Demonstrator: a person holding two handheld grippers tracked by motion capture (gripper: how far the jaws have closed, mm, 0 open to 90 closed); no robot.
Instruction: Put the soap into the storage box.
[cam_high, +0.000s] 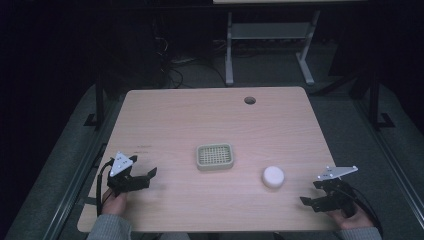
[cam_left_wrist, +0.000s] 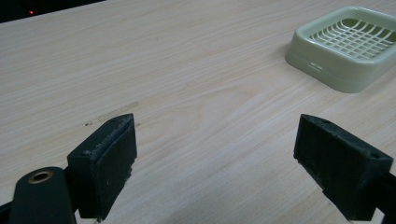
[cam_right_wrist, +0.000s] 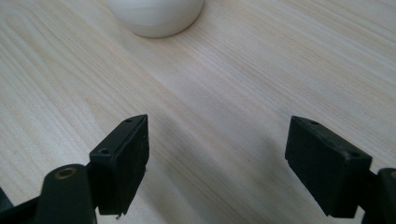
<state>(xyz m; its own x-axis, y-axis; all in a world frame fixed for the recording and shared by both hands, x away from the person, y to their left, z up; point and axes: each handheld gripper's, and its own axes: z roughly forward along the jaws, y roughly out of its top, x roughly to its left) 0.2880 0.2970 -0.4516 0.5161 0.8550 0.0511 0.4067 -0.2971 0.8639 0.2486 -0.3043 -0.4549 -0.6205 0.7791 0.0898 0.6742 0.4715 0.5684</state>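
A pale green slotted soap dish (cam_high: 215, 156) sits near the middle of the wooden table (cam_high: 210, 120); the left gripper view shows the soap dish (cam_left_wrist: 348, 46) at the upper right. A round white soap bar (cam_high: 273, 176) lies to the dish's right, and the soap bar (cam_right_wrist: 156, 16) appears at the top of the right gripper view. My left gripper (cam_high: 145, 177) hovers near the table's front left, open, with nothing between its jaws (cam_left_wrist: 215, 163). My right gripper (cam_high: 311, 201) is at the front right, open and empty (cam_right_wrist: 217, 163), a short way from the soap.
A round cable hole (cam_high: 249, 100) is near the table's far edge. Beyond the table stands a grey desk frame (cam_high: 270, 45) on a dark floor with cables (cam_high: 172, 67). Bare wood lies between the grippers and the dish.
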